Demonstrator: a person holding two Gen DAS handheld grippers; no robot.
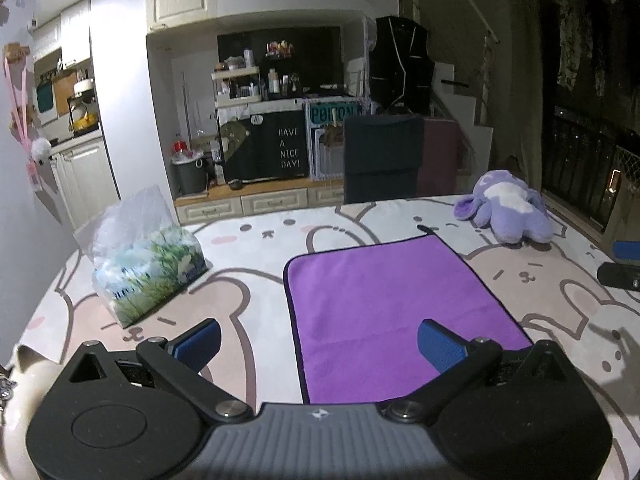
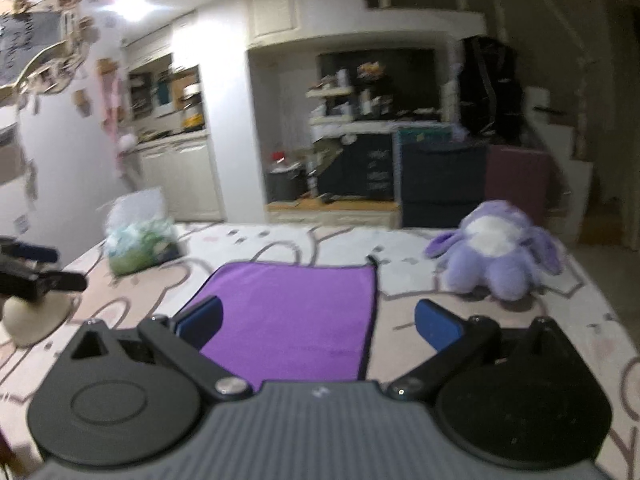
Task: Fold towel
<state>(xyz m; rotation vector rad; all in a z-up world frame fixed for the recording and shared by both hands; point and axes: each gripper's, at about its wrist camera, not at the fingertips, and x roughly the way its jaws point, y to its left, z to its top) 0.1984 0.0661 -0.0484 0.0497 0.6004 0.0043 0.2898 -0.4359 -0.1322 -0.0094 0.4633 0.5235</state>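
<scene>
A purple towel (image 1: pixel 392 304) with a dark hem lies flat on the bunny-print table cover (image 1: pixel 248 280). My left gripper (image 1: pixel 320 340) is open and empty, hovering over the towel's near left edge, with blue pads (image 1: pixel 200 340) wide apart. My right gripper (image 2: pixel 316 324) is open and empty above the towel (image 2: pixel 296 312) at its near right side; its right pad (image 2: pixel 436 328) is off the towel's right edge. The right gripper also shows at the right edge of the left wrist view (image 1: pixel 624 268). The left gripper shows at the left edge of the right wrist view (image 2: pixel 36 272).
A plastic bag of tissue packs (image 1: pixel 148 264) stands left of the towel. A purple plush toy (image 1: pixel 508 208) lies at the far right of the table. A dark chair back (image 1: pixel 382 158) stands behind the far table edge. The right wrist view is motion-blurred.
</scene>
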